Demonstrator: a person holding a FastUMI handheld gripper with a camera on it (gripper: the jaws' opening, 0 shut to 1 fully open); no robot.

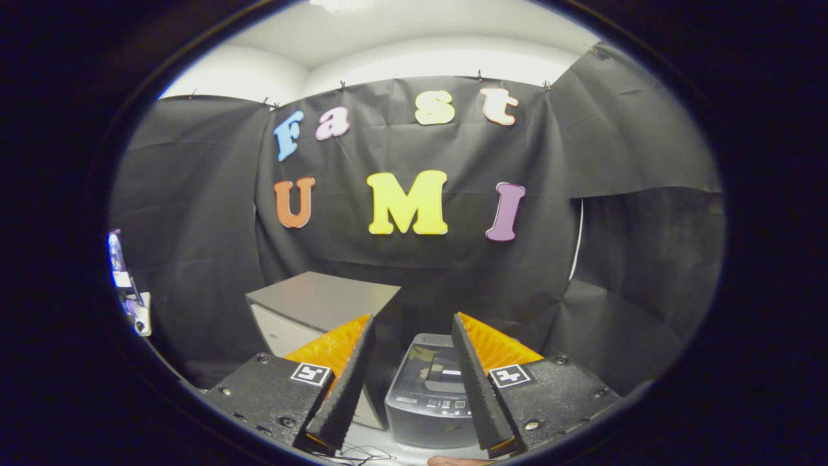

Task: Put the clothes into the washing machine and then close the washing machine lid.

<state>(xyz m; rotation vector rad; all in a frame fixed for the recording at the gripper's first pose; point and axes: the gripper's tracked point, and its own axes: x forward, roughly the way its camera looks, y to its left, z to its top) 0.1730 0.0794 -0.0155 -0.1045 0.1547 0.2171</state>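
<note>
A small grey toy washing machine (pixel 430 391) stands on the white surface, seen between and just beyond my two fingers. Its lid looks down, with a dark glossy window on top and a row of small controls along its front edge. My gripper (pixel 414 380) is open, its orange-and-black fingers (pixel 343 382) spread wide and held above and in front of the machine, with nothing between them. I see no clothes from here.
A grey-topped white cabinet (pixel 317 304) stands just left of the washing machine, behind my left finger. Black cloth walls close the booth behind and to the right. A bit of a hand (pixel 453 461) shows at the near edge below the machine.
</note>
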